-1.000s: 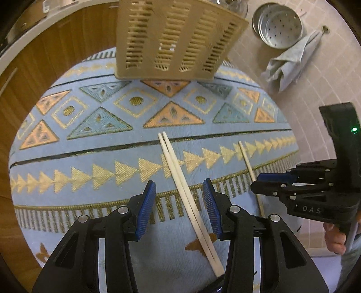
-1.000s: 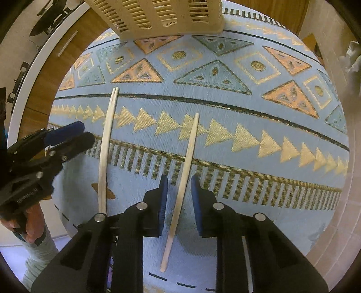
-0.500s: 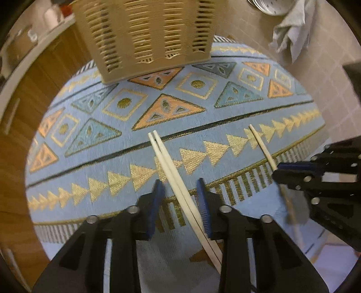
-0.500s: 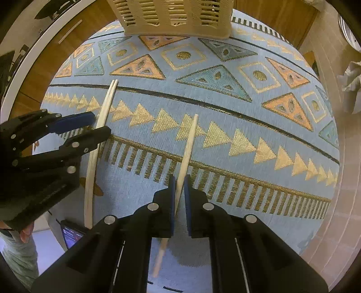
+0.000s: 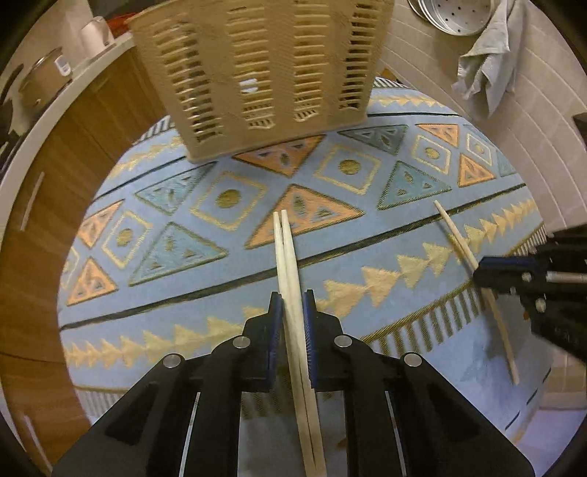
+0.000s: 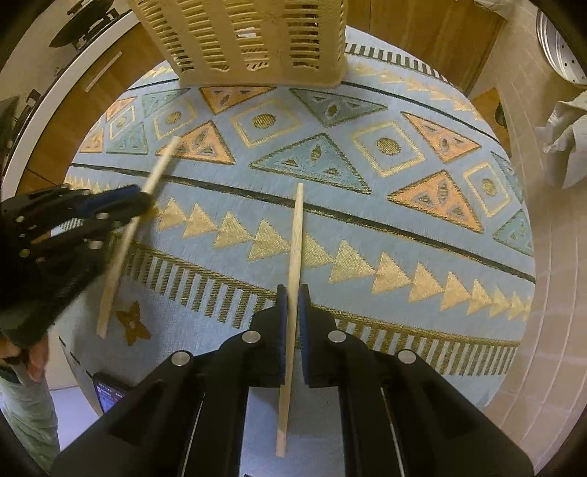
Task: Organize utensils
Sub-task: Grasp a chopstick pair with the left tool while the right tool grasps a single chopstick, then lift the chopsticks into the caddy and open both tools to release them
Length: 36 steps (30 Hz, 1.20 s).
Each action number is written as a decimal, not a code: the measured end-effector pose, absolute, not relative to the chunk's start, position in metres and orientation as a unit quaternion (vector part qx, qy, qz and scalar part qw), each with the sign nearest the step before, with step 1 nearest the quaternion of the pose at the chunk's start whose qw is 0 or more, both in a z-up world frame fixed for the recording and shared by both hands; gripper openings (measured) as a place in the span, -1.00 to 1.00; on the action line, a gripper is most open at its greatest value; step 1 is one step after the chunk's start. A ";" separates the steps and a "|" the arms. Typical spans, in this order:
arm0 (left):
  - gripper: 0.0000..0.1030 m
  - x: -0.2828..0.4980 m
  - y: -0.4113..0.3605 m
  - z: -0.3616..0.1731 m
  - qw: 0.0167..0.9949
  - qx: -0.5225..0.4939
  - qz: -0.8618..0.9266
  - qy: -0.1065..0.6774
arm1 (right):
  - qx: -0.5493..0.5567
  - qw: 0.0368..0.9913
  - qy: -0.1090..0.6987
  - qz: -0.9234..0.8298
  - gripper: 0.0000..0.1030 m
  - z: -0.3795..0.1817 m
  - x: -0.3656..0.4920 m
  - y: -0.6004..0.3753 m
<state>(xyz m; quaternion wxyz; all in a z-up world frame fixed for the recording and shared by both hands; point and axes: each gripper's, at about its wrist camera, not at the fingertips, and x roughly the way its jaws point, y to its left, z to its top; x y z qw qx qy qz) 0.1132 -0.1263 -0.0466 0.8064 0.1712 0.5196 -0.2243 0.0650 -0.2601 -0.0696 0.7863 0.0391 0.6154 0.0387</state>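
My left gripper is shut on a pair of pale chopsticks and holds them above the blue patterned cloth, tips toward the beige slotted utensil basket. My right gripper is shut on a single wooden chopstick, also lifted and pointing toward the basket. Each gripper shows in the other's view: the right one with its chopstick, the left one with its pair.
The cloth covers a round table. A metal steamer tray and a grey rag lie on the tiled floor at the right. Wooden cabinets stand to the left behind the basket.
Both grippers have closed on their chopsticks and lifted them off the cloth. Both have moved forward, closer to the basket.
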 end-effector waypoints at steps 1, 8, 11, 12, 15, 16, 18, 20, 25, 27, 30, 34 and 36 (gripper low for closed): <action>-0.80 0.114 -0.122 -0.045 0.806 0.172 -0.224 0.520 | 0.040 0.784 0.618 0.039 -0.91 -0.071 0.064 -0.264; -0.79 0.125 -0.095 -0.050 0.785 0.152 -0.245 0.548 | 0.052 0.772 0.632 0.040 -0.89 -0.075 0.069 -0.263; -0.76 0.128 -0.089 -0.054 0.770 0.146 -0.262 0.564 | 0.043 0.767 0.638 0.042 -0.88 -0.075 0.072 -0.261; -0.72 0.128 -0.089 -0.054 0.766 0.147 -0.267 0.566 | 0.037 0.766 0.640 0.043 -0.87 -0.075 0.073 -0.259; -0.64 0.123 -0.090 -0.054 0.760 0.160 -0.271 0.569 | 0.023 0.766 0.641 0.041 -0.85 -0.074 0.074 -0.257; -0.64 0.122 -0.090 -0.055 0.761 0.169 -0.270 0.565 | 0.020 0.767 0.640 0.040 -0.85 -0.073 0.075 -0.255; -0.68 0.118 -0.099 -0.056 0.763 0.197 -0.263 0.556 | 0.013 0.770 0.637 0.038 -0.85 -0.073 0.075 -0.252; -0.77 0.112 -0.105 -0.059 0.768 0.217 -0.250 0.548 | 0.002 0.773 0.633 0.039 -0.86 -0.073 0.073 -0.248; -0.81 0.109 -0.106 -0.057 0.789 0.196 -0.241 0.531 | -0.004 0.784 0.619 0.038 -0.91 -0.070 0.069 -0.244; -0.81 0.109 -0.099 -0.047 0.808 0.170 -0.247 0.506 | 0.003 0.795 0.605 0.049 -0.91 -0.063 0.063 -0.245; -0.81 0.107 -0.083 -0.024 0.834 0.126 -0.261 0.469 | 0.005 0.818 0.571 0.075 -0.91 -0.043 0.057 -0.244; -0.82 0.103 -0.076 0.017 0.873 0.074 -0.273 0.398 | 0.006 0.862 0.495 0.111 -0.91 0.000 0.038 -0.249; -0.81 0.101 -0.070 0.038 0.889 0.045 -0.279 0.361 | 0.008 0.889 0.440 0.128 -0.91 0.025 0.032 -0.247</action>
